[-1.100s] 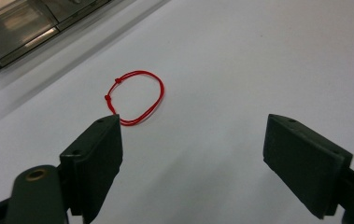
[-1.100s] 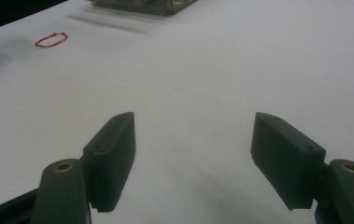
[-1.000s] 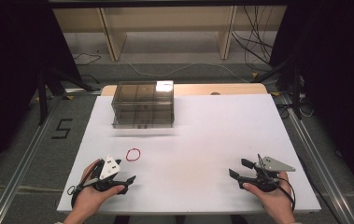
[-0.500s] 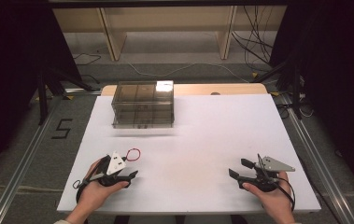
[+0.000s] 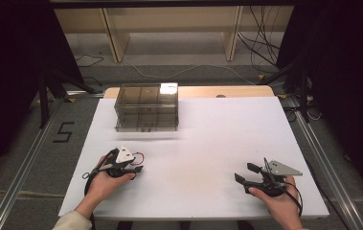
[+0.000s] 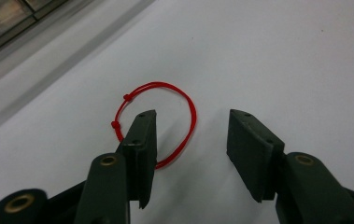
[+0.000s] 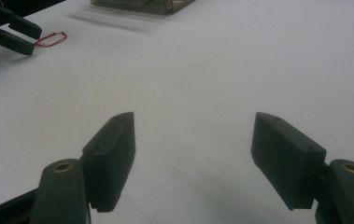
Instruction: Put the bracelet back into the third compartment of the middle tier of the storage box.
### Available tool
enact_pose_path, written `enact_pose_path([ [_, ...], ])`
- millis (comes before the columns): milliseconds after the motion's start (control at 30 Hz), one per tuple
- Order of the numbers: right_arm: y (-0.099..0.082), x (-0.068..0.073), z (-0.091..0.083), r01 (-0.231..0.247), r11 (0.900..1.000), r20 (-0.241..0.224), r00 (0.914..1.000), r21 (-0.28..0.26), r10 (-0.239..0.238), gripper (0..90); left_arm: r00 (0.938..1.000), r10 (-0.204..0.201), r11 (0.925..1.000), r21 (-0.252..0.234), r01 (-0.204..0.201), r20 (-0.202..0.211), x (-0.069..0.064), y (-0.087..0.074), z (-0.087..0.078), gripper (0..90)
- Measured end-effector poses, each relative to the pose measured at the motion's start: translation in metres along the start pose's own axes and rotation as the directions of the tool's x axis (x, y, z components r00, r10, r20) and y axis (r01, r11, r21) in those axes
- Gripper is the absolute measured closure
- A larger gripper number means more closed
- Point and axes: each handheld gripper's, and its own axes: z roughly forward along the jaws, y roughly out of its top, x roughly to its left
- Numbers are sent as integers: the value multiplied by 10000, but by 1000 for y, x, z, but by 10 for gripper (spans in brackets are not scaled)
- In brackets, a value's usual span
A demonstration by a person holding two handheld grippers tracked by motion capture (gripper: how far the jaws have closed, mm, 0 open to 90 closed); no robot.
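1. The white table point(image 5: 208, 139) carries everything; it lies under both pairs of jaws and is bare between them.
2. The clear drawer box point(image 5: 146, 107) stands at the far side of the table, well beyond the left jaws and up-left of them in the left gripper view. It is a smoky plastic unit with several compartments. I cannot tell whether anything lies inside them, and its drawers look closed.
3. The left gripper point(image 5: 133, 163) has come forward across the table since a second ago, when the loop lay apart from it out ahead. Its jaws have just been closing and now stand at a middling gap.
4. The right gripper point(image 7: 193, 154) rests near the table's near right corner where it was a second ago, its jaws wide apart with nothing between them.
5. The red string loop point(image 6: 163, 119) lies flat on the table at the left jaws' tips. In the left gripper view one jaw sits over the loop's near left side, and the loop's right strand lies in the gap between the jaws. The pads do not yet press on it.
6. My reading: the grasp on the loop is under way, and the box is likely where it goes next.
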Motion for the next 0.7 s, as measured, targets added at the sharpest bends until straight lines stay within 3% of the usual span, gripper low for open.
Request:
enact_pose_path([
  [33, 0, 0, 0, 2, 10000, 2, 10000, 3, -2, 313, 9999, -71, 10000, 24, 71, 102, 2, 1, 1, 545],
  [67, 0, 0, 0, -5, 10000, 3, 10000, 0, 5, 313, 9980, -472, 9988, 139, 466, 410, 5, 1, 2, 564],
  [200, 0, 0, 0, -6, 10000, -33, 10000, 8, 6, 312, 9931, -848, 9962, 247, 830, 806, 9, 1, 3, 608],
  [433, 0, 1, 0, -4, 10000, -47, 10000, 1, 4, 311, 9928, -739, 9953, 698, 674, 943, 10, 8, 3, 721],
  [700, 0, 1, -1, -6, 10000, -72, 10000, 25, 6, 311, 9902, -997, 9915, 939, 906, 982, 11, 11, 4, 863],
])
